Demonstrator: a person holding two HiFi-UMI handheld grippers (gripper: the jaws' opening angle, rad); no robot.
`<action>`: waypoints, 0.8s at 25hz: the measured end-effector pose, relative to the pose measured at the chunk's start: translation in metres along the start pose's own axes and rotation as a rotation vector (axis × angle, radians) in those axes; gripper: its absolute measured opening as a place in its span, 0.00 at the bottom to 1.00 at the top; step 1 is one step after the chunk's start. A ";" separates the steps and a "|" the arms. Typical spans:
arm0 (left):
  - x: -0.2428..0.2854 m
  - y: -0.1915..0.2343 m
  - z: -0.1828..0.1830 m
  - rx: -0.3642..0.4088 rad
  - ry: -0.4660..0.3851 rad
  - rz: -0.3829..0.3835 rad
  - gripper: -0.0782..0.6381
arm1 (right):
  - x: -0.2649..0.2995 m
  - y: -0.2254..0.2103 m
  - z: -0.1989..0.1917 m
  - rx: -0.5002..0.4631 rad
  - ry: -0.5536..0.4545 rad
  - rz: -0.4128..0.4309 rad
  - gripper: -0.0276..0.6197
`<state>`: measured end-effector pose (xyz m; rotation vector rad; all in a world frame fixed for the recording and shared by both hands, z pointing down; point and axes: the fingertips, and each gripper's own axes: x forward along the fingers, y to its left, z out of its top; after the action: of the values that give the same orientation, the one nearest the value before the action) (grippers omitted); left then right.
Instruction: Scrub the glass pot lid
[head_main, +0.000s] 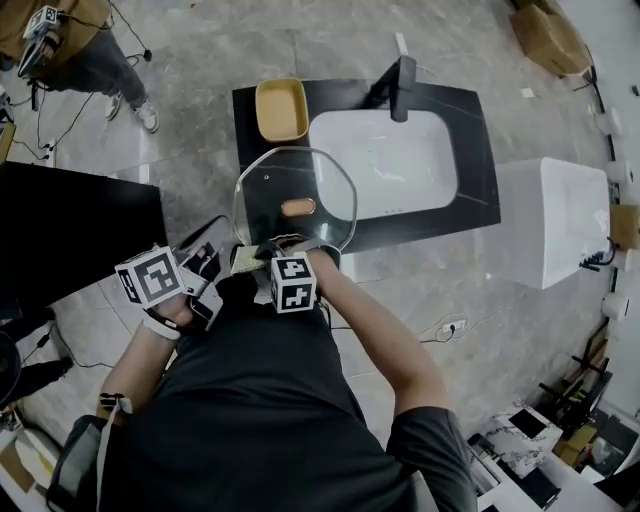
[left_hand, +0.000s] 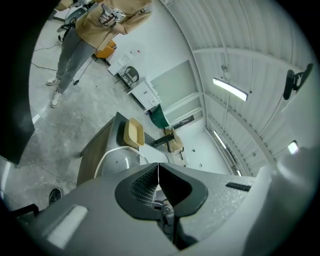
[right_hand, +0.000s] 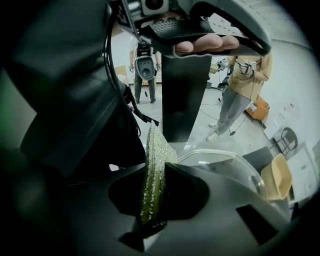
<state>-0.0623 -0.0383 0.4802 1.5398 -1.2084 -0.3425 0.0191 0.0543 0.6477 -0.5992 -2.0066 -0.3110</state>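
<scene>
Head view shows yellow tray (head_main: 281, 110) beside white sink (head_main: 392, 160), glass lid (head_main: 294, 188) nearer.

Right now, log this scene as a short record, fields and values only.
lid: glass pot lid raised above the near edge of the black counter
left gripper: jaws shut, apparently on the lid's rim
right gripper: shut on a green scrub sponge
sponge contact: beside the lid's near edge, touch unclear
on counter: yellow tray, white sink, black faucet
</scene>
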 end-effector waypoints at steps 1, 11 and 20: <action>0.003 -0.005 -0.002 0.006 0.011 -0.009 0.11 | -0.005 0.003 0.000 0.055 -0.025 0.012 0.13; 0.031 -0.045 -0.007 0.069 0.088 -0.086 0.11 | -0.102 -0.023 -0.014 0.539 -0.339 -0.243 0.13; 0.027 -0.087 0.024 0.267 0.012 -0.114 0.11 | -0.276 -0.075 -0.028 1.054 -0.781 -0.756 0.13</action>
<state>-0.0243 -0.0839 0.4074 1.8433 -1.1955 -0.2533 0.1100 -0.0996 0.4223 0.8477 -2.6614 0.6391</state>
